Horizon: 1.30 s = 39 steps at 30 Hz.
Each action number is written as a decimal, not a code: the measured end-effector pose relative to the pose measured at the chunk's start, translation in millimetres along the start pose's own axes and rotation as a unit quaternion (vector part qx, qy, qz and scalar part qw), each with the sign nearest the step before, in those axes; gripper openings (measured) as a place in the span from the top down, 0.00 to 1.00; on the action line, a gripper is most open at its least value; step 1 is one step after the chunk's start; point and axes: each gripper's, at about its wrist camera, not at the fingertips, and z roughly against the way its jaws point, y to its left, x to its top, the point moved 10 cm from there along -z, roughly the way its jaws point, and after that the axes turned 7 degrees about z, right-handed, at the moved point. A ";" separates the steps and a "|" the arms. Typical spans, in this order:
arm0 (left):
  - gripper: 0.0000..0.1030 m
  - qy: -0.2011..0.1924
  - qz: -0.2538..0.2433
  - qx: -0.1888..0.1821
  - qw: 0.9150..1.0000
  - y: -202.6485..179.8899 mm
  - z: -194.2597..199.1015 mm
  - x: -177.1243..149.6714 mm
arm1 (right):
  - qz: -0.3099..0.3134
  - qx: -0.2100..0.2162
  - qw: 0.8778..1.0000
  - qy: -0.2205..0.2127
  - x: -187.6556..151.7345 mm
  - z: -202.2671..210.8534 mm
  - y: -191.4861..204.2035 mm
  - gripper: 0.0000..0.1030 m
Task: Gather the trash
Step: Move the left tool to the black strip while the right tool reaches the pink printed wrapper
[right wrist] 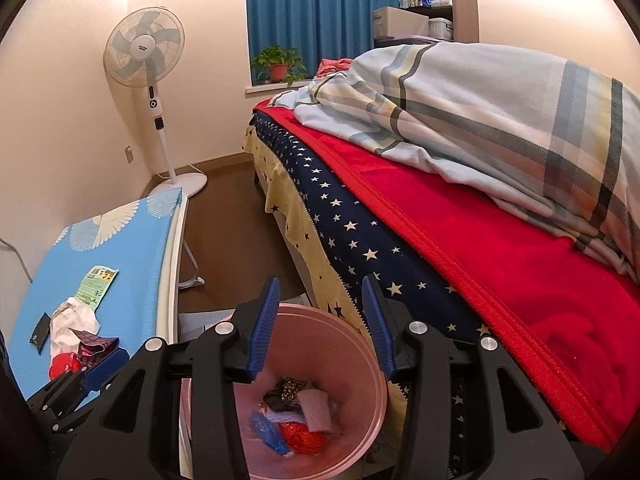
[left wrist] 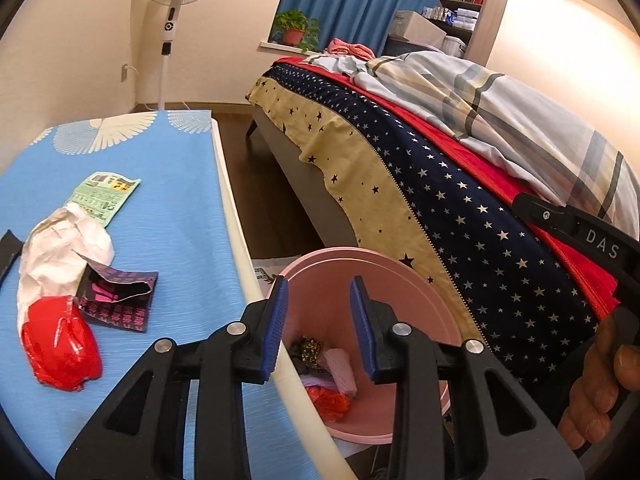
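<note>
A pink bin (left wrist: 404, 300) stands on the floor between the table and the bed, with several scraps inside; it also shows in the right wrist view (right wrist: 360, 364). On the blue table (left wrist: 180, 184) lie a red plastic bag (left wrist: 60, 344), crumpled white paper (left wrist: 60, 248), a dark pink-printed wrapper (left wrist: 120, 300) and a green packet (left wrist: 106, 194). My left gripper (left wrist: 320, 328) is open and empty over the table edge and bin. My right gripper (right wrist: 320, 328) is open and empty above the bin.
A bed (right wrist: 440, 216) with a starred sheet, red blanket and plaid duvet fills the right. A standing fan (right wrist: 146, 56) is in the corner. A small black item (right wrist: 41, 330) lies on the table's left. Brown floor (right wrist: 232, 216) runs between table and bed.
</note>
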 end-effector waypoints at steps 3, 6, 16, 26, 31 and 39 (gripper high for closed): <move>0.59 -0.004 -0.003 -0.001 1.000 0.7 4.5 1.2 | 0.000 0.005 1.000 0.000 0.3 0.6 2.5 0.57; 0.49 -0.014 -0.014 0.002 1.000 0.1 11.7 3.4 | 0.000 0.013 1.000 -0.001 0.4 1.2 5.9 0.55; 0.37 -0.033 0.001 0.036 0.999 29.9 31.8 10.7 | 0.013 0.045 0.999 -0.016 4.3 7.5 32.2 0.48; 0.46 -0.063 0.067 0.097 0.991 94.4 56.8 21.8 | 0.042 0.104 0.993 -0.029 6.0 10.4 89.9 0.48; 0.61 -0.079 0.100 0.142 0.982 133.0 71.7 23.7 | 0.049 0.136 0.989 -0.029 4.4 8.1 118.7 0.49; 0.75 -0.098 0.139 0.179 0.969 180.1 88.5 26.2 | 0.061 0.179 0.982 -0.022 -1.3 -2.2 162.8 0.49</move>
